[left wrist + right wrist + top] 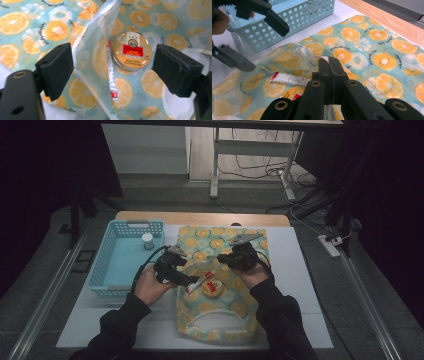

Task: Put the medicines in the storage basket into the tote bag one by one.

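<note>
White table (300, 270) under fruit-print bag (220, 240); right tongs (329, 62) clamped on its edge, left tongs (112, 65) apart over round tin (131, 51).

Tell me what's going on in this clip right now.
A person is packing a fruit-print bag on a table with two handheld grippers. The right gripper is shut on the bag's upper edge, holding its mouth open. The left gripper stands open above the opening, nothing between its jaws. Inside the bag lie a round orange tin and a red and silver sachet. A small white jar stands in the blue basket to the left of the bag.
</note>
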A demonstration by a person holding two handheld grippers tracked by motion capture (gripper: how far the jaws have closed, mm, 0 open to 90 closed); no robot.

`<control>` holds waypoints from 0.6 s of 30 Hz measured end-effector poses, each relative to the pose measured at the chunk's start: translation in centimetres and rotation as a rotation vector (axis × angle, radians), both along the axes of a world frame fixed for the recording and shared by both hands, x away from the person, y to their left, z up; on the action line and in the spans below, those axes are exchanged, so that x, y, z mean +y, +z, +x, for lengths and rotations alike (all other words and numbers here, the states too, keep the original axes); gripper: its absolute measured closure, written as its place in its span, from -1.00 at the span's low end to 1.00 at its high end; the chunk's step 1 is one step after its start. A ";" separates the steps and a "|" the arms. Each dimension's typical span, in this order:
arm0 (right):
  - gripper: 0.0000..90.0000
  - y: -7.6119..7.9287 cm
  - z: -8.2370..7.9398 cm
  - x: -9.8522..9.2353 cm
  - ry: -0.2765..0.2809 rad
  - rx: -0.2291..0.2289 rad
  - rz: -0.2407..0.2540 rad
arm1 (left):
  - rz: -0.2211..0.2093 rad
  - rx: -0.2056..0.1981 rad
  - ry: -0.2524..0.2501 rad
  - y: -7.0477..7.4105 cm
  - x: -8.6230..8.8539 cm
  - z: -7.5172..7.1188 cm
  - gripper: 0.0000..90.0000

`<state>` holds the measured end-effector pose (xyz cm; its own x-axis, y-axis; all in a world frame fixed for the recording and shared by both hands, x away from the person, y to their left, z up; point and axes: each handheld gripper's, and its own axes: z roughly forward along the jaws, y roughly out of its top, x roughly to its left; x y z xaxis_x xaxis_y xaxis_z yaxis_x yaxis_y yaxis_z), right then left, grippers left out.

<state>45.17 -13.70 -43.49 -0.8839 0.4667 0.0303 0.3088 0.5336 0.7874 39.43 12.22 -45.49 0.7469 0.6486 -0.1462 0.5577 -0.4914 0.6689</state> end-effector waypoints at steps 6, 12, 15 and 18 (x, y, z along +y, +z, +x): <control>1.00 -0.1 0.0 0.1 0.002 0.001 -0.003 | -0.019 0.012 0.028 0.1 1.6 0.0 -0.73; 1.00 0.0 0.0 0.0 0.000 0.000 -0.001 | -0.049 0.015 0.039 0.2 2.8 0.0 -0.88; 1.00 0.0 0.0 0.0 0.000 0.000 -0.001 | -0.054 0.014 0.046 0.2 3.4 -0.1 -0.93; 1.00 0.0 0.0 0.0 -0.001 -0.001 -0.001 | -0.057 0.002 0.055 0.2 4.1 -0.1 -0.94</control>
<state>45.15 -13.71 -43.47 -0.8837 0.4672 0.0290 0.3083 0.5343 0.7870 39.33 16.30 -45.27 0.7101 0.6792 -0.1858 0.5843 -0.4212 0.6936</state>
